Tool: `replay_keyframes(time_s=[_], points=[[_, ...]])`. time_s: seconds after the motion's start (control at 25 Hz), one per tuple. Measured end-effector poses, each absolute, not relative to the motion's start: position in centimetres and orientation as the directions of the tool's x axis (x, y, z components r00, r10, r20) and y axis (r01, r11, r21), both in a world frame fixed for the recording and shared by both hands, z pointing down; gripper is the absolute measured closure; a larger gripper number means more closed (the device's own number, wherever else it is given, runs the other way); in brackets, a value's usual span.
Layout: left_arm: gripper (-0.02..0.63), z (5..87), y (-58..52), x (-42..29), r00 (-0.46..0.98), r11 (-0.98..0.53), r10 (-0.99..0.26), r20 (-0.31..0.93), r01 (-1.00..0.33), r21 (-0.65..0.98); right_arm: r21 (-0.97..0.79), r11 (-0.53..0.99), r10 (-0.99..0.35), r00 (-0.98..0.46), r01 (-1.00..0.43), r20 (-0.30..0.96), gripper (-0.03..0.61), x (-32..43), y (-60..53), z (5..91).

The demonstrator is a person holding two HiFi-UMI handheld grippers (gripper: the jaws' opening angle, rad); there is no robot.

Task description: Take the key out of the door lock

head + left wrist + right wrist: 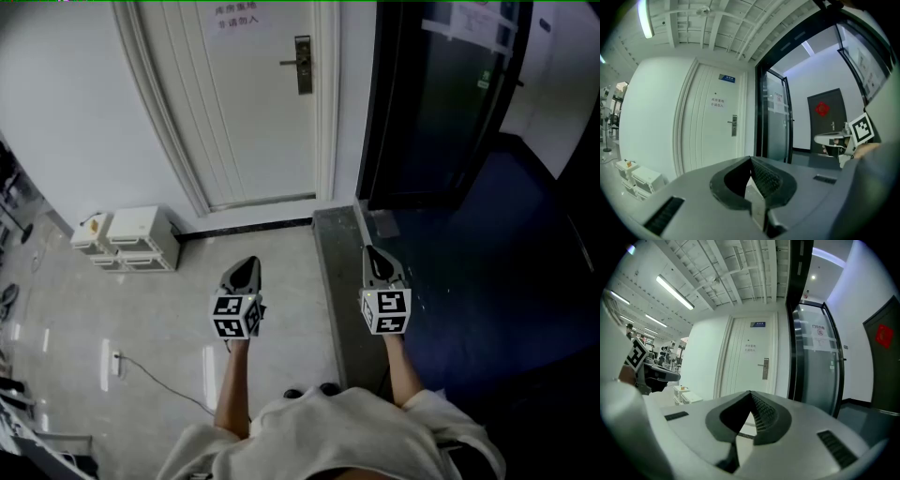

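Observation:
A white door [248,103] stands closed ahead, some way off. Its metal lock plate with a lever handle [302,64] shows in the head view, and again as the lock plate [734,125] and lock plate [765,368] in the two gripper views. A key is too small to make out in any view. My left gripper [249,264] and right gripper [371,251] are held side by side over the floor, both pointing at the door. The left gripper's [750,160] tips meet with nothing between them. The right gripper [750,394] is shut and empty as well.
White boxes [131,239] sit on the floor against the wall left of the door, and a cable [155,378] trails across the tiles. A dark glass door [441,94] and dark carpet [487,281] lie to the right. Another dark door [826,119] shows far right.

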State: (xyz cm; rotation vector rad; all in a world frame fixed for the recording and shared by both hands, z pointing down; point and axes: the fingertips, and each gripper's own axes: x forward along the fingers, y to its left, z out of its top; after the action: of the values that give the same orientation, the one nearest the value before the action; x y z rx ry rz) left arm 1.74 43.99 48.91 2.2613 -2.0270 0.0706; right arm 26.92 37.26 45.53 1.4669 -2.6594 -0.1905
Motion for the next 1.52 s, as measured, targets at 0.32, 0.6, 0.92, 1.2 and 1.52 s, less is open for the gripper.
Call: replay_keyframes(time_s=[0.32,0.6,0.92,1.2,1.52], points=[[0.595,49.3,43.6,4.2,0.105,-0.101,-0.988,0.116,-0.994,0.044,0.173,0.563,-0.822,-0.569,-0.808,0.017,0.555,28.3,36.8,45.5],[0.595,49.4,42.0,6.4,0.095,-0.090,-0.988,0.118,-0.995,0.043,0.173,0.582,-0.809,-0.588,-0.795,0.022,0.555,29.9,34.9,45.7],[0.595,51.2,38.7,7.0,0.105,-0.098,-0.983,0.150,-0.994,0.058,0.162,0.585,-0.810,-0.585,-0.795,0.051,0.555,30.3,31.8,47.2],[0.595,51.8,34.1,5.4,0.116,-0.107,-0.981,0.159,-0.992,0.066,0.169,0.591,-0.805,-0.590,-0.789,0.060,0.555,28.2,27.6,47.6],[0.595,52.9,25.9,1.9,0.150,-0.137,-0.976,0.156,-0.987,0.087,0.179,0.584,-0.811,-0.579,-0.792,0.085,0.555,24.1,20.5,48.7]])
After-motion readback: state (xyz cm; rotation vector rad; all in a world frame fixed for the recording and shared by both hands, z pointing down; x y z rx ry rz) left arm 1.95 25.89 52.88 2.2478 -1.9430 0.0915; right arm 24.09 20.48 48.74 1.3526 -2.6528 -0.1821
